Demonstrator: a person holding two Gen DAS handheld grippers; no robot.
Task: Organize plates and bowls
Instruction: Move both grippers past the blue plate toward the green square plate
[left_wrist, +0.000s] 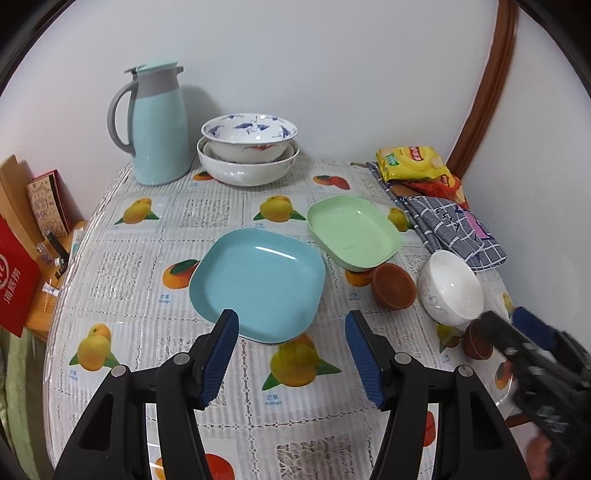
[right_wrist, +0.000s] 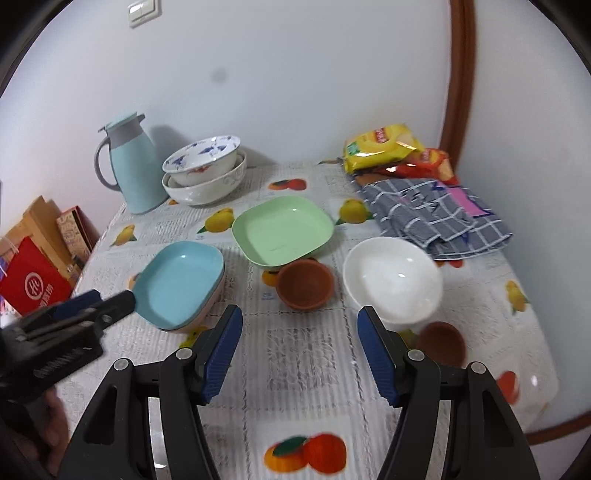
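A blue square plate (left_wrist: 258, 280) (right_wrist: 181, 284) lies mid-table on top of a pink one (right_wrist: 218, 297). Behind it to the right is a green plate (left_wrist: 352, 230) (right_wrist: 282, 230). A small brown bowl (left_wrist: 393, 286) (right_wrist: 304, 282) stands at the green plate's near edge. Right of that are a white bowl (left_wrist: 452, 288) (right_wrist: 391, 278) and a second brown bowl (left_wrist: 478, 341) (right_wrist: 441, 343). My left gripper (left_wrist: 292, 317) (right_wrist: 110, 297) hovers open over the blue plate's near edge. My right gripper (right_wrist: 300, 312) (left_wrist: 508, 319) hangs open in front of the bowls. Neither holds anything.
Two nested patterned bowls (left_wrist: 249, 147) (right_wrist: 205, 170) and a pale blue jug (left_wrist: 157, 125) (right_wrist: 133, 166) stand at the back by the wall. Snack bags (left_wrist: 413, 162) and a checked cloth (left_wrist: 454, 229) fill the back right corner. Boxes (left_wrist: 22, 258) stand off the left edge.
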